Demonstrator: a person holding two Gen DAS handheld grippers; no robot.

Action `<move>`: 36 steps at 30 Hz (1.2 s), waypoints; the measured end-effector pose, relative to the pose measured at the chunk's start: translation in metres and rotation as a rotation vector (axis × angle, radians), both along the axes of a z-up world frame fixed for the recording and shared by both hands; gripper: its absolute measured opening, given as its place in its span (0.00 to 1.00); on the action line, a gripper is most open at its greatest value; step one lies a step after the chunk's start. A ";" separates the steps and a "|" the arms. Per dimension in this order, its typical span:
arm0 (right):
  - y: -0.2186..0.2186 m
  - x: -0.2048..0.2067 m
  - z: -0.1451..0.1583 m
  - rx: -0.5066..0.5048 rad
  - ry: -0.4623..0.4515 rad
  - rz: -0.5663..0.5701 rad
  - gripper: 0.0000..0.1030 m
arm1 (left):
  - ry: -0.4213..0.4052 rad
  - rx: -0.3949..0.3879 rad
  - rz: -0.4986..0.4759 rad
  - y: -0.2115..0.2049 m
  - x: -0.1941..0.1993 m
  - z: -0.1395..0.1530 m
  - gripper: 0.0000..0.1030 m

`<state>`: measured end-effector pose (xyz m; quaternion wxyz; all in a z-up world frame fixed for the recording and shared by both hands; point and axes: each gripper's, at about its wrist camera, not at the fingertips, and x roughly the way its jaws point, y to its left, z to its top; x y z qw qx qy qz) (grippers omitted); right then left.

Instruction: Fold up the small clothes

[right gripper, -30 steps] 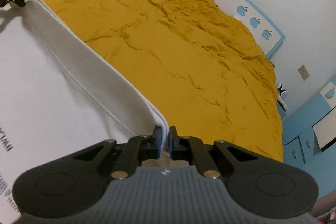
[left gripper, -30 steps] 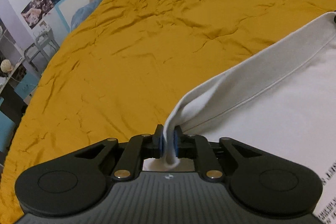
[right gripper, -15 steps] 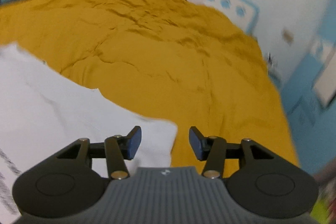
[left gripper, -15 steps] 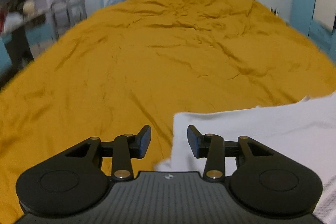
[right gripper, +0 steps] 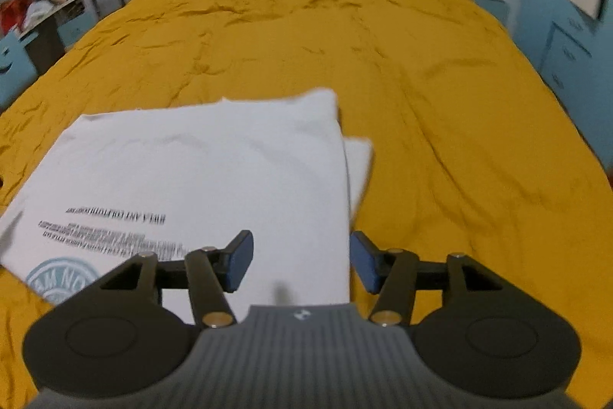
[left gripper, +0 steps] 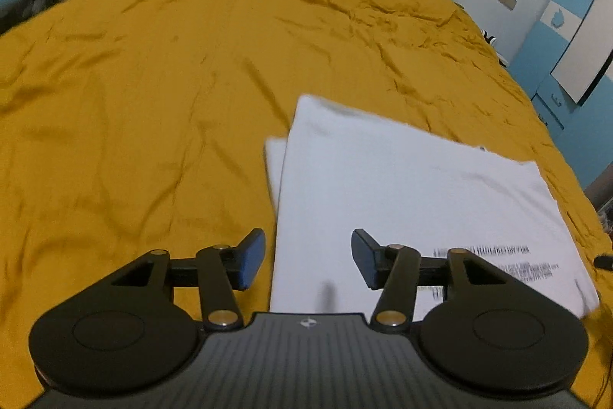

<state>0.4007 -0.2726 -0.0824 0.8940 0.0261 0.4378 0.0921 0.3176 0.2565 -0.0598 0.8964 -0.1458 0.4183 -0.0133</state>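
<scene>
Printed lines on the white shirt [right gripper: 199,171] blur beyond reading.

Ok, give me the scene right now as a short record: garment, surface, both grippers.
garment: white shirt, folded, lying flat, printed text facing up, a lower layer peeking out at one side edge
surface: yellow bedspread, wrinkled
left gripper: open, empty, over the shirt's edge
right gripper: open, empty, over the opposite edge

free: bedspread [left gripper: 153,102] bare left and beyond | obstacle: folded shirt [left gripper: 402,198] — flat, low
</scene>
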 end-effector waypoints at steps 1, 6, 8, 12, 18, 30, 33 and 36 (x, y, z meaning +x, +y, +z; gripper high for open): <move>-0.005 -0.009 -0.005 0.024 0.015 -0.021 0.53 | 0.010 -0.018 0.015 0.001 -0.006 -0.005 0.60; -0.038 -0.043 -0.040 0.160 0.110 -0.169 0.55 | 0.060 -0.078 0.051 0.001 -0.027 -0.032 0.61; -0.057 -0.053 -0.054 0.288 0.131 -0.239 0.54 | 0.075 -0.098 0.059 0.000 -0.033 -0.043 0.58; -0.083 -0.062 -0.069 0.524 0.152 -0.361 0.09 | 0.076 -0.095 0.078 -0.004 -0.040 -0.048 0.31; -0.087 -0.074 -0.046 0.562 0.077 -0.369 0.03 | 0.021 -0.068 0.063 -0.006 -0.043 -0.023 0.14; -0.060 -0.071 -0.079 0.268 0.114 -0.298 0.00 | 0.123 0.215 -0.010 -0.044 -0.025 -0.066 0.18; -0.059 -0.071 -0.072 0.259 0.115 -0.286 0.00 | 0.129 0.212 0.008 -0.040 -0.025 -0.059 0.28; -0.065 -0.072 -0.058 0.258 0.104 -0.262 0.07 | 0.097 0.228 -0.001 -0.038 -0.030 -0.044 0.36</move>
